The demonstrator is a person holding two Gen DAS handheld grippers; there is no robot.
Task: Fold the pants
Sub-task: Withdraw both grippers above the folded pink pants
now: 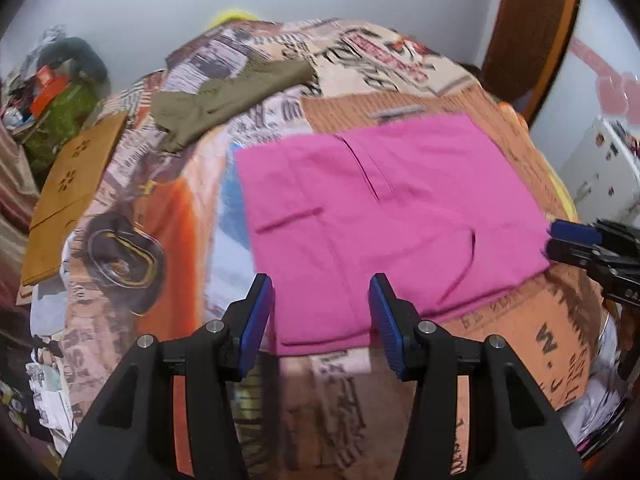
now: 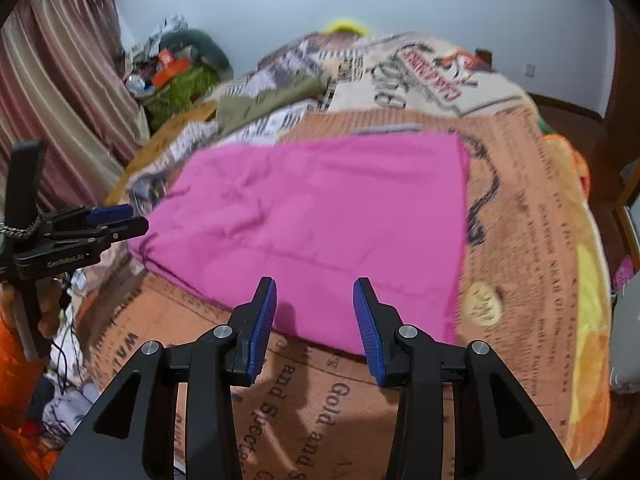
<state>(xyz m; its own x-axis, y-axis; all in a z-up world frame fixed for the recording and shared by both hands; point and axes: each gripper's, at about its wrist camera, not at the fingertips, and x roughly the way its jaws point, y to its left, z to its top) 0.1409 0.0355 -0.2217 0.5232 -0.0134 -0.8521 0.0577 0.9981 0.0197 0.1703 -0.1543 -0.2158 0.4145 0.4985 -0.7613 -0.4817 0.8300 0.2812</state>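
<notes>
The pink pants (image 1: 384,216) lie folded flat into a rectangle on the printed bedspread (image 1: 176,208). They also show in the right wrist view (image 2: 320,224). My left gripper (image 1: 322,304) is open and empty, hovering just above the near edge of the pants. My right gripper (image 2: 315,308) is open and empty over another edge of the pants. Each gripper shows in the other's view, the right one at the right side (image 1: 560,240) and the left one at the left side (image 2: 132,218), both beside the pants' edges.
Folded olive-green pants (image 1: 224,100) lie at the far side of the bed. A brown cardboard piece (image 1: 68,192) lies at the left edge. A cluttered pile (image 2: 176,76) and a curtain (image 2: 60,92) stand to the left. A wooden frame (image 1: 532,32) is at the right.
</notes>
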